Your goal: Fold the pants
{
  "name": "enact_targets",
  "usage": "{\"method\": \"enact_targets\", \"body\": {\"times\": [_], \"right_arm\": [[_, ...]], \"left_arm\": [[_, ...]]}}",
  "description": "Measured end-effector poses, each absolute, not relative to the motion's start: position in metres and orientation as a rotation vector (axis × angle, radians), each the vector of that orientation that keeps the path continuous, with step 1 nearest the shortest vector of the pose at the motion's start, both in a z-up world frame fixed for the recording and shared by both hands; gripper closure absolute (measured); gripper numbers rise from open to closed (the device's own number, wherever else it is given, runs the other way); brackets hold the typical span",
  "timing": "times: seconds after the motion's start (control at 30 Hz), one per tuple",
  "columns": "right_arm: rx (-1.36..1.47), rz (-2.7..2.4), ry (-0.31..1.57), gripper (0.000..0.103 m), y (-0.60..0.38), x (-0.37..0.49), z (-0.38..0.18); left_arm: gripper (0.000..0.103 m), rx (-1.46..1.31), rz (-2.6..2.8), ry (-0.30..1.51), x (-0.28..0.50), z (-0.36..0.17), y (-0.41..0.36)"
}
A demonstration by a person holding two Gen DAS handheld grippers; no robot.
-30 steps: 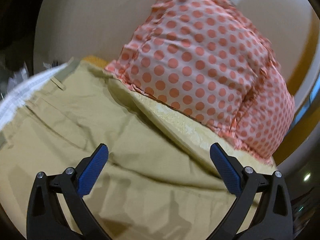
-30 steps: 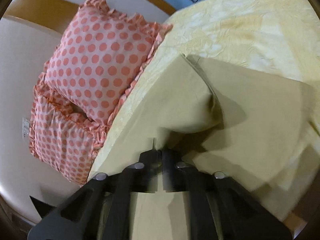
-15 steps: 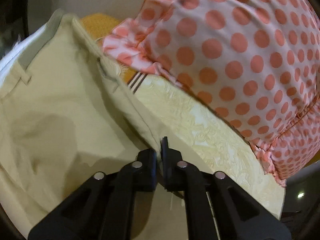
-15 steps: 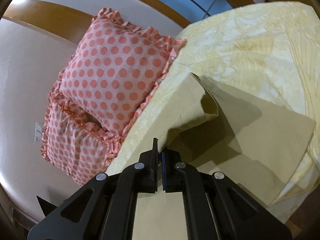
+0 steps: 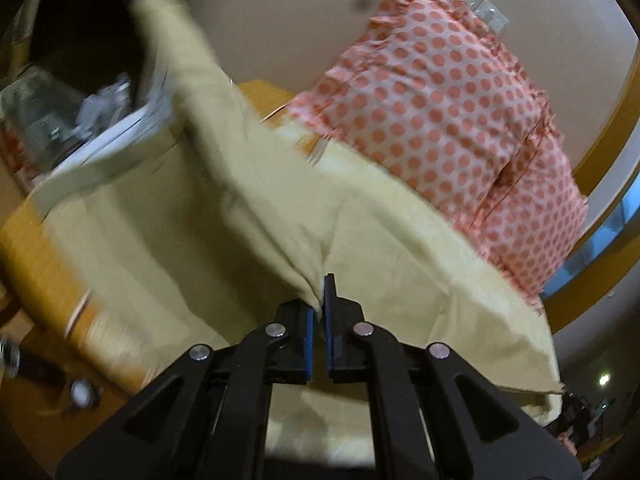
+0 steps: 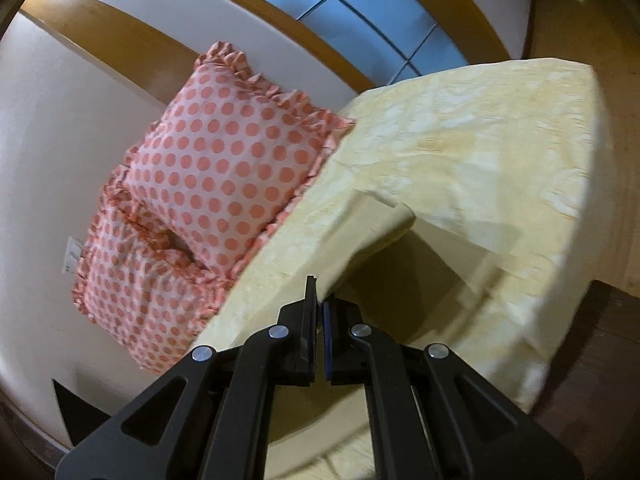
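Observation:
The khaki pants [image 5: 224, 184] hang lifted off the bed in the left wrist view, with the waistband up at the top left. My left gripper [image 5: 319, 312] is shut on a bunched edge of the fabric. In the right wrist view my right gripper [image 6: 319, 308] is shut on another edge of the pants [image 6: 372, 232], which arch up above the yellow bedspread [image 6: 480, 140] and cast a dark shadow beneath. The picture is blurred by motion.
Two pink polka-dot pillows [image 6: 224, 176] lean against the cream wall at the head of the bed, also in the left wrist view [image 5: 448, 120]. A cluttered side surface [image 5: 60, 120] sits far left. Dark wood floor [image 6: 600, 360] lies past the bed's edge.
My left gripper closed on the pants' edge and lifted it. My right gripper, still shut on the pants, raised its end higher off the bed.

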State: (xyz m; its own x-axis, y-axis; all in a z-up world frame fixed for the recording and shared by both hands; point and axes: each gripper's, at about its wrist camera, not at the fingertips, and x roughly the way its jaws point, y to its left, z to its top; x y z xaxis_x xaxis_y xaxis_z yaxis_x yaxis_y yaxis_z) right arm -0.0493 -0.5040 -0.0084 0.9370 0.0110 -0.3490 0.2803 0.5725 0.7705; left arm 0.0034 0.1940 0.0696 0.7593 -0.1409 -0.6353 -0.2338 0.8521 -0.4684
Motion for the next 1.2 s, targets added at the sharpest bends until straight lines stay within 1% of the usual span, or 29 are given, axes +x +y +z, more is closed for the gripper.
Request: {"method": "enact_targets", "body": {"times": [0.13, 0.17, 0.2, 0.23, 0.27, 0.3, 0.33, 0.43, 0.47, 0.53, 0.57, 0.67, 0.7, 0.77, 0.8, 0.83, 0.9, 1.0, 1.13, 1.2], "right_arm": [[0.955, -0.211, 0.368, 0.100, -0.508, -0.060, -0.024], [0.941, -0.233, 0.384, 0.097, -0.508, -0.061, -0.026], [0.928, -0.264, 0.388, 0.089, -0.508, -0.065, -0.026], [0.917, -0.286, 0.386, 0.071, -0.509, -0.069, -0.026], [0.899, -0.326, 0.360, 0.059, -0.512, -0.077, -0.025], [0.881, -0.368, 0.319, 0.047, -0.514, -0.085, -0.023], [0.863, -0.400, 0.290, 0.047, -0.516, -0.090, -0.023], [0.796, -0.473, 0.284, 0.047, -0.523, -0.089, -0.025], [0.800, -0.468, 0.303, 0.047, -0.526, -0.084, -0.030], [0.813, -0.433, 0.328, 0.049, -0.526, -0.074, -0.039], [0.778, -0.438, 0.312, 0.049, -0.520, -0.071, -0.039], [0.693, -0.390, 0.321, 0.055, -0.500, -0.062, -0.038], [0.673, -0.346, 0.336, 0.065, -0.493, -0.056, -0.040], [0.609, -0.330, 0.340, 0.078, -0.479, -0.051, -0.041], [0.582, -0.329, 0.339, 0.095, -0.475, -0.048, -0.041], [0.569, -0.321, 0.328, 0.099, -0.474, -0.046, -0.040], [0.584, -0.299, 0.309, 0.099, -0.476, -0.043, -0.036], [0.539, -0.233, 0.270, 0.099, -0.462, -0.029, -0.009], [0.455, -0.030, 0.230, 0.099, -0.406, 0.004, 0.037], [0.411, 0.147, 0.232, 0.099, -0.352, 0.029, 0.058]], "left_arm": [[0.099, -0.588, 0.073, 0.771, -0.022, 0.034, 0.193], [0.098, -0.590, 0.076, 0.778, -0.023, 0.028, 0.196], [0.095, -0.591, 0.078, 0.773, -0.025, 0.024, 0.195], [0.093, -0.588, 0.080, 0.755, -0.028, 0.023, 0.195], [0.093, -0.584, 0.080, 0.746, -0.030, 0.024, 0.195], [0.087, -0.576, 0.079, 0.733, -0.033, 0.025, 0.195], [0.079, -0.571, 0.073, 0.725, -0.034, 0.026, 0.194], [0.065, -0.565, 0.038, 0.705, -0.033, 0.027, 0.190], [0.063, -0.563, 0.035, 0.700, -0.033, 0.027, 0.188], [0.055, -0.557, 0.024, 0.685, -0.034, 0.028, 0.184], [0.053, -0.556, 0.020, 0.680, -0.036, 0.028, 0.184], [0.042, -0.546, 0.024, 0.664, -0.039, 0.031, 0.180], [0.036, -0.542, 0.040, 0.651, -0.042, 0.032, 0.180], [0.034, -0.557, 0.035, 0.630, -0.046, 0.034, 0.183], [0.034, -0.576, 0.032, 0.620, -0.049, 0.035, 0.187], [0.031, -0.588, 0.035, 0.613, -0.051, 0.035, 0.190], [0.025, -0.602, 0.081, 0.594, -0.055, 0.035, 0.199], [0.022, -0.616, 0.129, 0.576, -0.059, 0.035, 0.211], [0.018, -0.647, 0.158, 0.555, -0.060, 0.035, 0.225], [0.017, -0.648, 0.169, 0.549, -0.060, 0.035, 0.229]]}}
